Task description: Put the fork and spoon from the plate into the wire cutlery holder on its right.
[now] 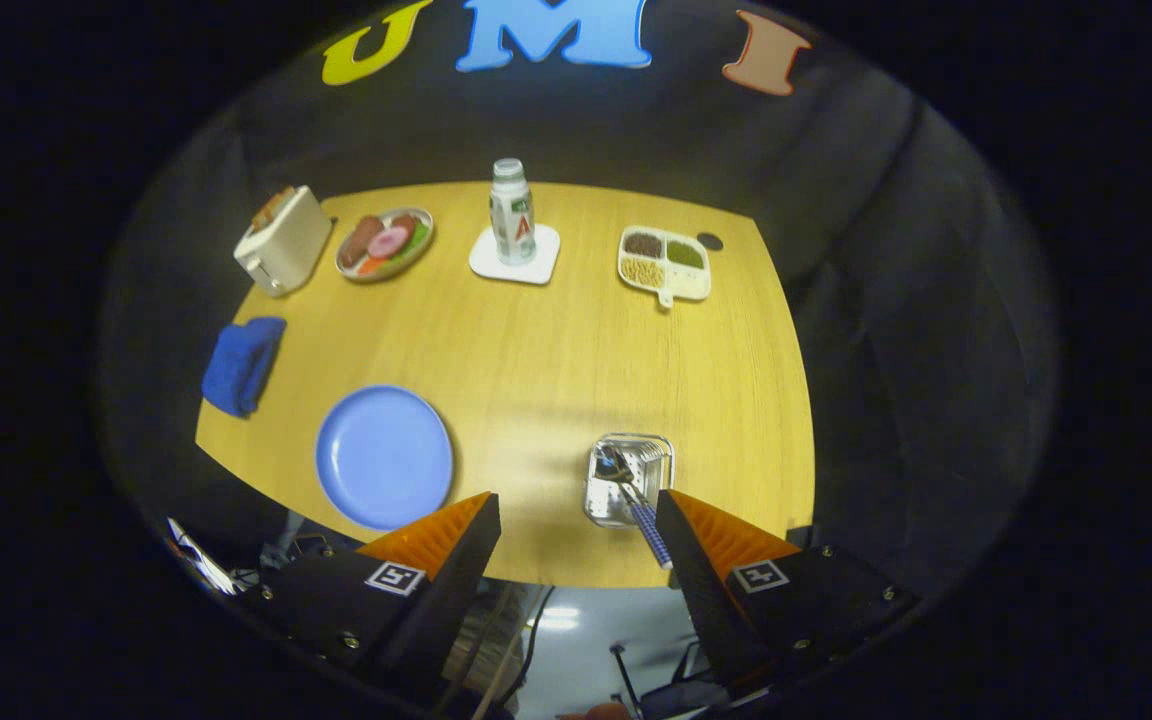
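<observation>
The gripper (576,540) hangs high above the near edge of a wooden bench (536,360), looking down on it. Its two fingers are spread wide apart and hold nothing.

Just ahead of the fingers, nearer the right one, stands the wire cutlery holder (628,478). A spoon (620,470) stands in it, bowl up. A utensil with a blue checked handle (652,532) leans out of the holder toward the right finger, its handle end just beside the finger's inner face; whether they touch cannot be told. Whether this is the fork cannot be told.

To the left of the holder, ahead of the left finger, lies a round blue plate (383,457) with nothing on it.

Further left, a folded blue cloth (241,365) lies at the bench edge. Along the far side stand a cream toaster (283,240), a dish of play food (385,243), a bottle (512,212) upright on a white coaster (491,262), and a divided tray (665,263) holding grains or beans in three compartments.
</observation>
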`<state>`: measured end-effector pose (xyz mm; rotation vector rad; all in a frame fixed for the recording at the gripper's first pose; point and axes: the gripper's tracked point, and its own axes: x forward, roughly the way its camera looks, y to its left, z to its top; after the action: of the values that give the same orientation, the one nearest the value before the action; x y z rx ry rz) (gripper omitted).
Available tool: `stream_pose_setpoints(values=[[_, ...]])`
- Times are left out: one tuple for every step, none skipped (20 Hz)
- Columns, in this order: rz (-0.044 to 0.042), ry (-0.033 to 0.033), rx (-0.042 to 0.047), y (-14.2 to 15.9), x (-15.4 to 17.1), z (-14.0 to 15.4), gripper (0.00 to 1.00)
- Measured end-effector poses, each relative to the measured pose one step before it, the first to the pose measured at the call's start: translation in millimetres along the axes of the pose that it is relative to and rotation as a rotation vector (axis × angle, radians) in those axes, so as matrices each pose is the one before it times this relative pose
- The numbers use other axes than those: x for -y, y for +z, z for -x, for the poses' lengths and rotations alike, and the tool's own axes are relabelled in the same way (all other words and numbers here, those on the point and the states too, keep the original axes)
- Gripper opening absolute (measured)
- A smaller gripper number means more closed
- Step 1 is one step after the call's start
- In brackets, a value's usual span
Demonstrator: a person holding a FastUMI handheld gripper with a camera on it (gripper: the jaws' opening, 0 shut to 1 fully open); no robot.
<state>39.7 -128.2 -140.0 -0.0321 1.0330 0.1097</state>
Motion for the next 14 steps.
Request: stream_pose_setpoints(values=[[-0.00626, 0.00641, 0.06992, 4.83, -8.9, 8.95, 0.96], [-0.0015, -0.00383, 0.07739, 8.87, -6.04, 7.08, 0.96], [-0.00768, -0.00904, 0.09058, 12.06, -5.12, 8.86, 0.96], [-0.0172, 0.0028, 0.10384, 16.37, -7.86, 7.61, 0.96], [-0.01833, 0.00764, 0.11733, 19.72, -8.42, 8.87, 0.96], [-0.00311, 0.00208, 0.10119, 16.16, -6.34, 5.63, 0.96], [0.00665, -0.01454, 0.09446, 14.76, -3.92, 8.5, 0.95], [0.0133, -0.01413, 0.08422, 10.29, -4.58, 7.05, 0.95], [0.01218, -0.00031, 0.07914, 9.4, -8.93, 8.1, 0.96], [0.022, 0.01032, 0.06832, 8.5, -11.45, 7.32, 0.95], [0.02891, 0.00279, 0.0585, 6.08, -11.53, 5.73, 0.95], [0.05201, -0.01727, 0.0284, 0.84, -4.79, 1.47, 0.95], [0.02832, -0.00779, 0.01977, -1.15, -3.1, 1.18, 0.95], [-0.00938, 0.02051, 0.00277, -0.43, -11.02, -1.73, 0.96]])
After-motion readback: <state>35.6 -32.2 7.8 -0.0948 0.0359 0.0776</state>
